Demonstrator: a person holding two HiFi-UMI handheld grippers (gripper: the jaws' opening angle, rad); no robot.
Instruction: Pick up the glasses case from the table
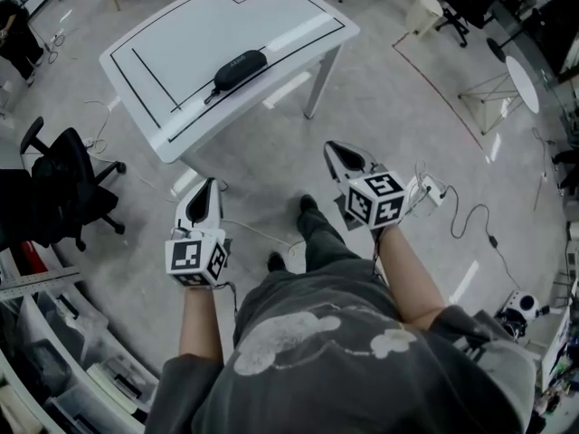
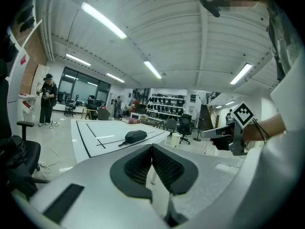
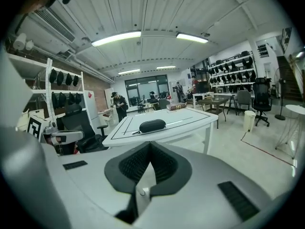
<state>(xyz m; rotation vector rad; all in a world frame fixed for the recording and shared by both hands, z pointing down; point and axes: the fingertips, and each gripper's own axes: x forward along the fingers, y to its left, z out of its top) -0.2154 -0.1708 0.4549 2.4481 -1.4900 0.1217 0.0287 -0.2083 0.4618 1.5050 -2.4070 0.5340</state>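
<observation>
Fingers together, my left gripper (image 1: 206,184) and right gripper (image 1: 336,148) hang over open floor (image 1: 271,156), short of the surface (image 1: 271,16) bearing the glasses case (image 1: 239,69).

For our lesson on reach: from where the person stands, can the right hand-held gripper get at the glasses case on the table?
Probably not yet. The right hand-held gripper is shut and held short of the table, with floor between them. Nothing blocks the glasses case, though.

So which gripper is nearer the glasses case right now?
Left, but only narrowly. The left gripper is just off the table's near corner; the right gripper is farther right over the floor. Both are well short of the glasses case, jaws shut.
</observation>
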